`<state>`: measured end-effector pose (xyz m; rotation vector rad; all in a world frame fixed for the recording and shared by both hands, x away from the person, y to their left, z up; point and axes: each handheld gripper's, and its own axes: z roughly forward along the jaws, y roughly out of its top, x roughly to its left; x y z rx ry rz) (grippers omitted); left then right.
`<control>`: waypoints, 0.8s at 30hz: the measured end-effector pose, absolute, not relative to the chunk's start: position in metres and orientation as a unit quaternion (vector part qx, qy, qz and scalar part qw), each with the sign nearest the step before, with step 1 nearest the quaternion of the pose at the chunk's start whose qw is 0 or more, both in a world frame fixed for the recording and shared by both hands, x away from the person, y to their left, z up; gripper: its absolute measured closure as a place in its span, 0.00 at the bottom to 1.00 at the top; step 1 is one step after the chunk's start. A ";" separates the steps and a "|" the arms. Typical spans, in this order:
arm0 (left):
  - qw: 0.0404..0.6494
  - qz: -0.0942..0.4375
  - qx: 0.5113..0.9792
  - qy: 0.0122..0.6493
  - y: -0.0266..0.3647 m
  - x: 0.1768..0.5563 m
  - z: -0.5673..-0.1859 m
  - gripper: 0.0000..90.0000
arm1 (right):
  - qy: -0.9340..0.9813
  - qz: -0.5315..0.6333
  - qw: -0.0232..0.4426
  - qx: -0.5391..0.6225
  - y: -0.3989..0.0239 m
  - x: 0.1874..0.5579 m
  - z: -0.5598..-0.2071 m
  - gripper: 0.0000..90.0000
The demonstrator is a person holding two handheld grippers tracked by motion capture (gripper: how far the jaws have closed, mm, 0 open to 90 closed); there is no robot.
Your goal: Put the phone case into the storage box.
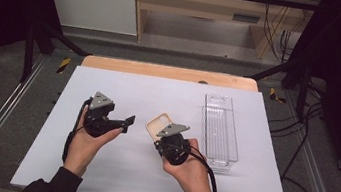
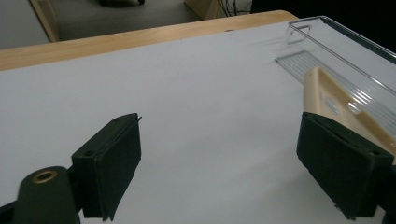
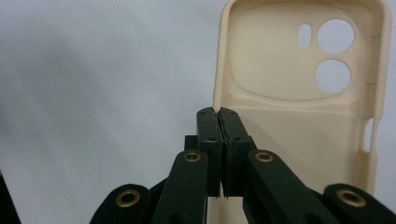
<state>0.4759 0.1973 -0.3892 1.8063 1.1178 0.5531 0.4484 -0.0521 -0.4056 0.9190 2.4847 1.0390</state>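
While the right gripper holds its jaws clamped on the edge of the cream phone case above the bench, the left gripper stands open and empty, and placement into the clear tray appears outstanding.

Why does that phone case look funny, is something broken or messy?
Nothing is broken or spilled. The cream phone case is pinched by its edge in the right gripper, so it sits tilted above the table, outside the clear bin.
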 end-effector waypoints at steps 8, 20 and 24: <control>0.457 0.258 0.728 0.441 0.202 0.457 -0.405 0.10 | 0.836 0.401 0.158 0.339 -0.060 0.458 -0.402 0.99; 0.485 0.295 0.699 0.435 0.218 0.440 -0.428 0.06 | 0.795 0.447 0.177 0.370 -0.069 0.466 -0.393 0.98; 0.488 0.316 0.690 0.430 0.230 0.437 -0.432 0.05 | 0.782 0.466 0.182 0.372 -0.072 0.467 -0.387 0.98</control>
